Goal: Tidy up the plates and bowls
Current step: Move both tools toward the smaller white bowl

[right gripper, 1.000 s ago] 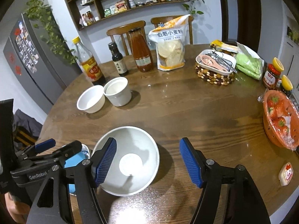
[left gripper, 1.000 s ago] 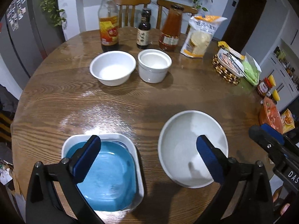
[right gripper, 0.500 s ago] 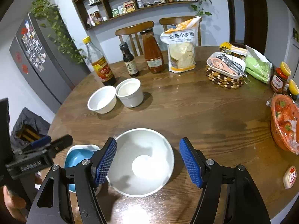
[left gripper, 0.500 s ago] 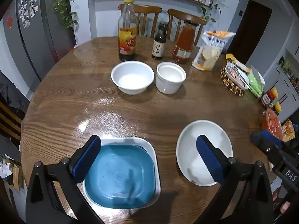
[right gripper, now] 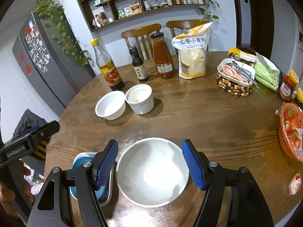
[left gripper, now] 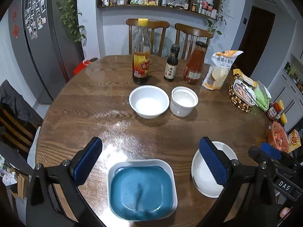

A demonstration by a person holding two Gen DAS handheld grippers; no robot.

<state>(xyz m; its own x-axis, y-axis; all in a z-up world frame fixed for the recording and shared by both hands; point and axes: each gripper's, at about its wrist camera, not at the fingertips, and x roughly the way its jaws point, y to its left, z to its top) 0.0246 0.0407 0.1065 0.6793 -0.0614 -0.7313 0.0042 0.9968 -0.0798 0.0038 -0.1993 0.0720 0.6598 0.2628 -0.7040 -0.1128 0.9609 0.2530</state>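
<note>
- The large white bowl [right gripper: 152, 172] is set near the table's [right gripper: 208, 113] front edge, just beside the blue square plate [left gripper: 142, 189].
- The right gripper [right gripper: 150, 167] is held spread wide above the bowl (nothing grasped).
- The left gripper [left gripper: 151, 162] is likewise held released over the plate.
- Bare wood is left before the two small white bowls [left gripper: 149, 101].

The tabletop [left gripper: 94, 102] is brown wood with a dark wavy grain. The square plate [left gripper: 142, 189] is blue inside a white rim; the big bowl [right gripper: 152, 172], the small bowl [left gripper: 149, 101] and the cup [left gripper: 183, 101] are plain white. Both tongs, left [left gripper: 150, 162] and right [right gripper: 150, 167], are black with ribbed blue pads. The tall bottle [left gripper: 141, 53] has a yellow cap and a red-yellow label
</note>
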